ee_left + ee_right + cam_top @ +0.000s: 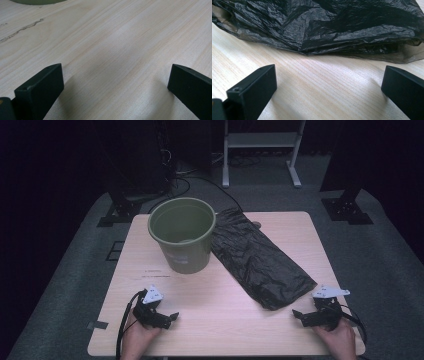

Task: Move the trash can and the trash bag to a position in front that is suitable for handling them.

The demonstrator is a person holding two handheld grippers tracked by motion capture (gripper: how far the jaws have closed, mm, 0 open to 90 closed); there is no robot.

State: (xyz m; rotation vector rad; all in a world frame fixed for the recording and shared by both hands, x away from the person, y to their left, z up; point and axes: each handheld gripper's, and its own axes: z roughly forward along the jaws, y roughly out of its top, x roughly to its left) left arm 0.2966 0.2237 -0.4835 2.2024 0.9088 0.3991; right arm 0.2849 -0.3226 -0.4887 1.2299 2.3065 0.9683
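An olive-green plastic bucket (182, 234) stands upright and empty at the back left of the light wooden table (220, 320). Beside it, a flat, crinkled black plastic bag (257, 257) lies diagonally from the back centre toward the front right. My left gripper (167, 317) rests near the front left edge, open, with bare wood between its jaws (115, 82); the bucket's base (37, 1) shows at the top of its view. My right gripper (299, 315) rests at the front right, open, aimed at the bag's near edge (324, 27), a short gap away.
A white table frame (262, 150) and dark stands with cables stand on the grey carpet behind the table. A faint scuff mark (157, 272) lies on the wood in front of the bucket.
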